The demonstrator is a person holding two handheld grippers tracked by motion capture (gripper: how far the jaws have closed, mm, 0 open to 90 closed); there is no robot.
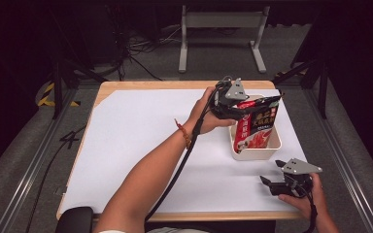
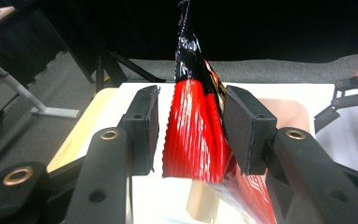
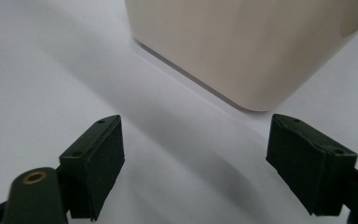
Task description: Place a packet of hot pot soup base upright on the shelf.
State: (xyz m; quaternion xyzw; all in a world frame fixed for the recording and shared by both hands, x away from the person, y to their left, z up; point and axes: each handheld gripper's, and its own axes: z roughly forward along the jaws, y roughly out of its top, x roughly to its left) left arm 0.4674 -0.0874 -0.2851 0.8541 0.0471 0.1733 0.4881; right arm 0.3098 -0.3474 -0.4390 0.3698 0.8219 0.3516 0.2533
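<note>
Nearest the person, the right gripper (image 1: 272,184) rests on the white sheet (image 1: 141,141) just short of the bin (image 1: 255,153), its matte black jaws spread wide with nothing between them. The bin is a cream plastic tub with rounded corners and smooth walls. Standing upright in it is the snack bag (image 1: 256,127), glossy red and black foil with a crimped edge. At the bag's top edge, above the bin's left side, the left gripper (image 1: 243,108) straddles it: its jaws stand apart, one pad clear of the foil and the other just against it, released rather than clamped. The sheet covers a pale wooden table (image 1: 126,86). Beyond the bin's far side lie grey carpet, loose cables and a grey metal frame (image 1: 222,36) against a dark room.
</note>
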